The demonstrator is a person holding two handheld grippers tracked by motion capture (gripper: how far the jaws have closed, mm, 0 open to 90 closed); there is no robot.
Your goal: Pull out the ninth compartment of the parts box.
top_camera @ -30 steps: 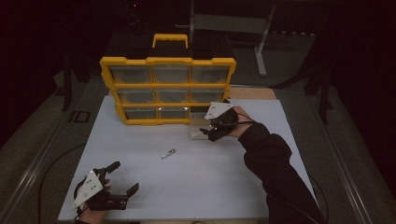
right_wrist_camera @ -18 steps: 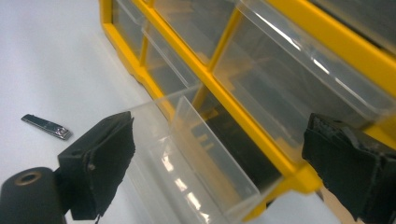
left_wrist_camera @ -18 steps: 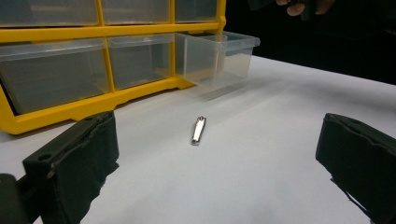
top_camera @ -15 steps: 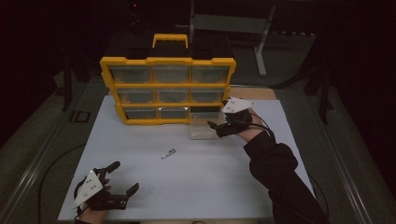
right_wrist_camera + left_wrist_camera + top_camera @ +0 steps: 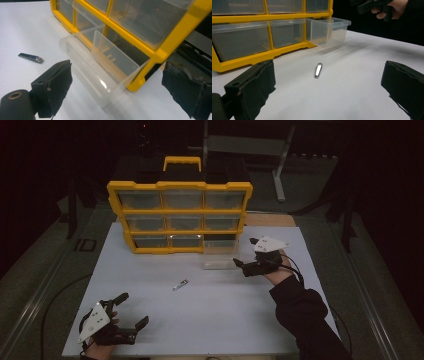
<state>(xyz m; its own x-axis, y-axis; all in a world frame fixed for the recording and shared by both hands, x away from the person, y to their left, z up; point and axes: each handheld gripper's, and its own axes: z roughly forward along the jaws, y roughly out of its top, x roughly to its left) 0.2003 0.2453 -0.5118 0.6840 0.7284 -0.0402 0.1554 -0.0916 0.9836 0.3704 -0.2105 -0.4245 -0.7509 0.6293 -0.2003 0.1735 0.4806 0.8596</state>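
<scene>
Clear plastic drawer (image 5: 220, 254), pulled out of the bottom right slot of the yellow box of little drawers (image 5: 180, 215), sits a bit right of the middle of the high view. It looks pulled out so something can go in. The right gripper (image 5: 246, 265) is just to its right, jaws wide open and holding nothing. A moment ago it was up against the drawer; now it has backed off. A small shiny metal nail clipper (image 5: 180, 284) lies on the white table (image 5: 210, 320), lower and to the left. The left gripper (image 5: 131, 312) waits in the lower left, open too, same as before.
</scene>
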